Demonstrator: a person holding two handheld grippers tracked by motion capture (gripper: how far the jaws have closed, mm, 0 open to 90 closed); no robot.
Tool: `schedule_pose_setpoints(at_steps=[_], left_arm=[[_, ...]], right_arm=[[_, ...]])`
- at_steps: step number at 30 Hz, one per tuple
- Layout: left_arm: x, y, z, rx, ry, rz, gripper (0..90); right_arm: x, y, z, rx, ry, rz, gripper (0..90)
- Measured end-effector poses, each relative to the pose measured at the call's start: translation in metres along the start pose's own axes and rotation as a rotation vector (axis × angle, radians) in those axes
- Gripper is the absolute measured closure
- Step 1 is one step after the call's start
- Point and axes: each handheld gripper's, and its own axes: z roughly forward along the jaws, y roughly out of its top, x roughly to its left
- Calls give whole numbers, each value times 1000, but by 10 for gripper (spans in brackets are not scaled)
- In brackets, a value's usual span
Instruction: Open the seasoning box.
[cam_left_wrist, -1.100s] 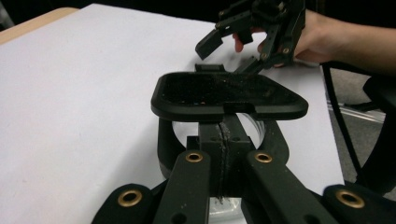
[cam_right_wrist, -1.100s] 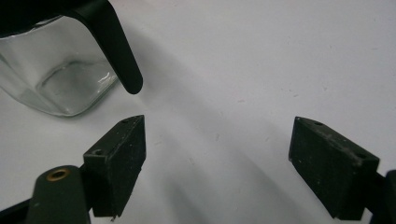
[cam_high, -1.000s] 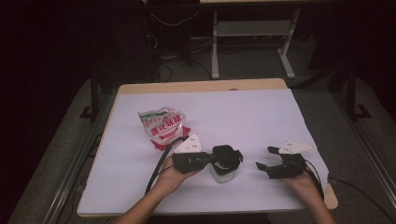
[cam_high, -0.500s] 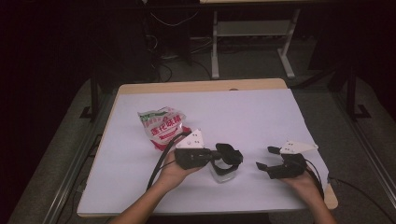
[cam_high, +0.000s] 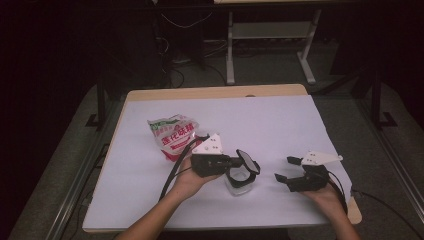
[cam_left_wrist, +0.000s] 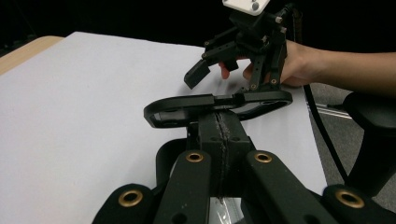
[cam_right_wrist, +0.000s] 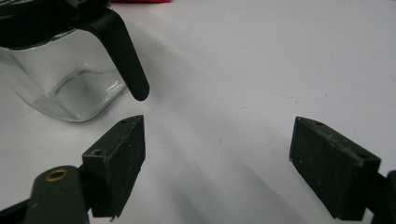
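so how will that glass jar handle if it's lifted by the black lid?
Glass jar looks clear, thick-walled and empty: probably rigid, breakable, fairly heavy for its size. Its squarish base suggests it won't roll. The left gripper is shut on the black lid; the jar may swing or slip off.

**A white-covered table and what sat on it**

The table (cam_high: 150, 95) had a pale wooden top, and a white sheet (cam_high: 260, 120) covered nearly all of it, leaving a strip of bare wood along the far edge and a bit at the near right corner. A crumpled snack bag (cam_high: 173, 135), green, white and red with printed characters, lay on the sheet left of centre. Nearer the front edge, close to the middle, a small clear glass jar (cam_high: 238, 183) stood upright on the sheet, its dark lid (cam_high: 247, 161) tilted up over its mouth. The bag and jar were near each other without touching. The table stood on grey floor (cam_high: 60, 165).
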Motion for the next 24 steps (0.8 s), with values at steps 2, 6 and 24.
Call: schedule_pose_setpoints(at_steps=[2, 6, 24], left_arm=[[0, 2, 2, -2, -3, 7, 896], [1, 7, 5, -2, -15, 16, 895], [1, 21, 22, -14, -34, 34, 896]], right_arm=[[0, 0, 0, 2, -1, 0, 180], [0, 0, 0, 1, -2, 1, 179], [0, 0, 0, -4, -1, -3, 179]])
